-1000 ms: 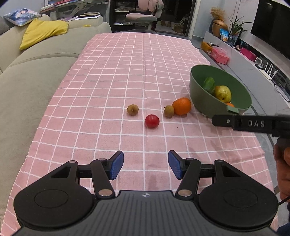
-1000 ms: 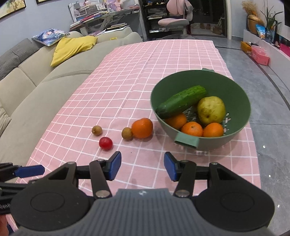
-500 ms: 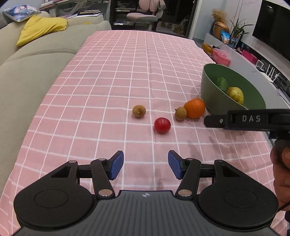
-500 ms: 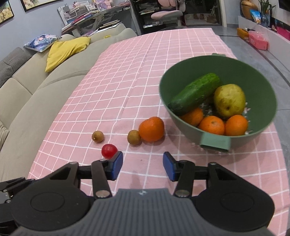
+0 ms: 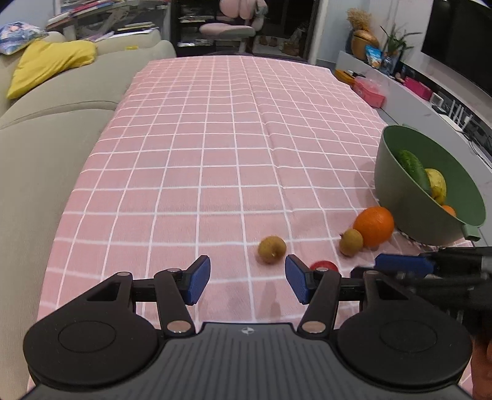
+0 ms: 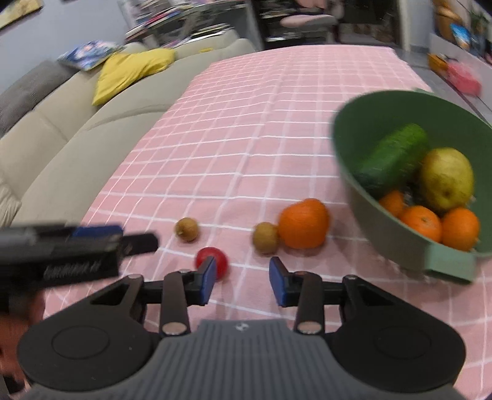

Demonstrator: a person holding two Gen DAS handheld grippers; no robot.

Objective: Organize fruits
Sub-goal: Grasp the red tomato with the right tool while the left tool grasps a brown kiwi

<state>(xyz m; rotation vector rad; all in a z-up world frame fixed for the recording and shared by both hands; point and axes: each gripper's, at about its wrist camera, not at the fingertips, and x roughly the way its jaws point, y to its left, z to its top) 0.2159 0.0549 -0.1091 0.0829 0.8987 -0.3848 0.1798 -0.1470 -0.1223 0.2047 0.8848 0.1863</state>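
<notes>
On the pink checked cloth (image 5: 215, 147) lie two small brown fruits (image 5: 271, 249) (image 5: 351, 242), an orange (image 5: 374, 226) and a small red fruit (image 6: 215, 261). My left gripper (image 5: 247, 283) stands open just short of the left brown fruit, nothing between its pads. The jaws of my right gripper (image 6: 242, 281) are closing with only cloth between them; the red fruit sits just behind its left pad. A green bowl (image 6: 347, 144) at the right holds a cucumber (image 6: 392, 157), a pear (image 6: 446, 178) and oranges. The right gripper's blue finger (image 5: 399, 264) shows at the left view's right edge.
A beige sofa (image 5: 46, 129) with a yellow cushion (image 5: 46, 66) runs along the table's left side. A low white cabinet (image 5: 409, 98) with boxes and plants stands to the right. A pink chair (image 5: 227, 29) is beyond the far end.
Both grippers moved forward and down toward the loose fruits. The right gripper's pads came closer together. The red fruit now lies by the right gripper's left pad; the left view has shifted left.
</notes>
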